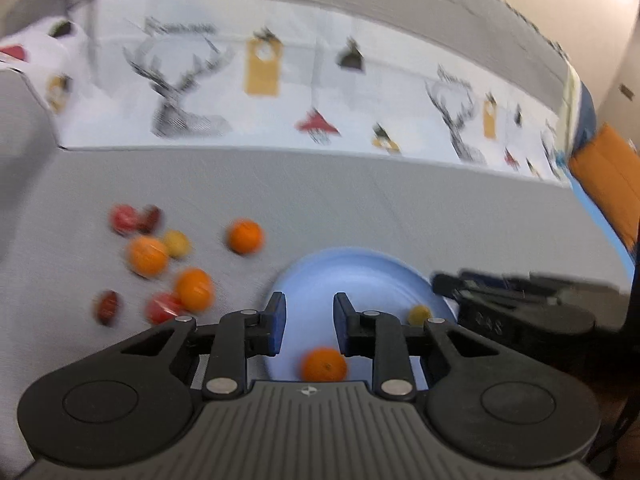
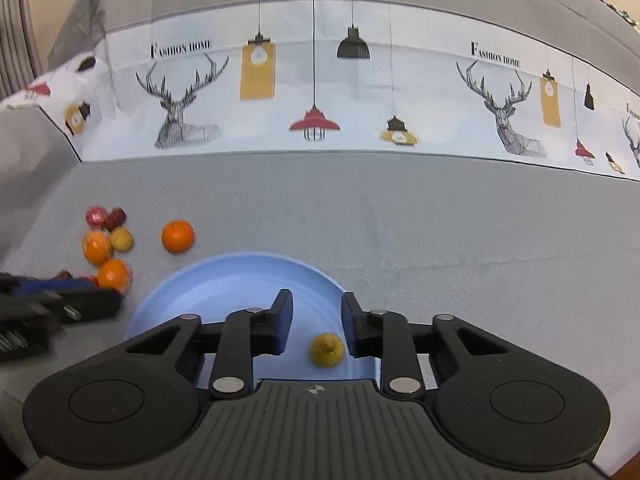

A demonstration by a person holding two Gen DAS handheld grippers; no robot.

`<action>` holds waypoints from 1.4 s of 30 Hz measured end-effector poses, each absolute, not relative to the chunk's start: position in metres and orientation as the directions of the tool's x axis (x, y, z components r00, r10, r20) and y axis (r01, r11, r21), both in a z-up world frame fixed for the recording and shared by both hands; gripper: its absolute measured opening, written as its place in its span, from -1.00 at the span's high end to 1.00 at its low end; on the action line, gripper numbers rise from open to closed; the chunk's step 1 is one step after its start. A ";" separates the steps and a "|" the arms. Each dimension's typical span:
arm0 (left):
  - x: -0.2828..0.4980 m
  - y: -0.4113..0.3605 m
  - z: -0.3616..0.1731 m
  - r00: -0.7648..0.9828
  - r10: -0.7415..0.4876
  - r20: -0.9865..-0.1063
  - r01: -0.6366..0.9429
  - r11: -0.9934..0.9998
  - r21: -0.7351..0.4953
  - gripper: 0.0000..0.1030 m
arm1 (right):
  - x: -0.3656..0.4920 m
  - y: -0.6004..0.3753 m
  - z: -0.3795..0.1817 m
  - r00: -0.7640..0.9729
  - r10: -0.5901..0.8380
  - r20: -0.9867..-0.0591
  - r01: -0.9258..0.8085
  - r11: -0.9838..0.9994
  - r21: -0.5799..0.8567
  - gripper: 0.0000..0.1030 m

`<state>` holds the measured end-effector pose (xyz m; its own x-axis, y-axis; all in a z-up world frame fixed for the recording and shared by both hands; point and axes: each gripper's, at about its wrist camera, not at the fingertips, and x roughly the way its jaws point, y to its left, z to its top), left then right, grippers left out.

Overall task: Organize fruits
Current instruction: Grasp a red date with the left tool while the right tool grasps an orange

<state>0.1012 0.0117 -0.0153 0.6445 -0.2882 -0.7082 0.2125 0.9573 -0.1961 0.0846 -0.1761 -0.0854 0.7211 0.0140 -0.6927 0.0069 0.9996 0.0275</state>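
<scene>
Fruits on grey cloth and blue plate (image 2: 240,276).
Plate holds one orange (image 1: 323,365) and one yellow apple (image 2: 327,349); three oranges lie outside. Left gripper (image 1: 310,320) and right gripper (image 2: 316,316) both gape, grasping nothing.

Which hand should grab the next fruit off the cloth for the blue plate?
Probably the left. The loose fruit pile lies on the left gripper's side, left of the blue plate. The right gripper, also open and empty, hovers over the plate's right part.

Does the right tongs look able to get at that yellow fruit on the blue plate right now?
Probably yes: the right tongs are open, and the yellow fruit lies uncovered on the blue plate just below their tips.
</scene>
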 end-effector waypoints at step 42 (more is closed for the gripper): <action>0.195 0.129 -0.081 0.441 -0.115 -0.890 0.023 0.993 -0.117 0.56 | 0.163 -0.043 -0.123 0.582 0.372 -0.723 -0.180 0.926 0.332 0.11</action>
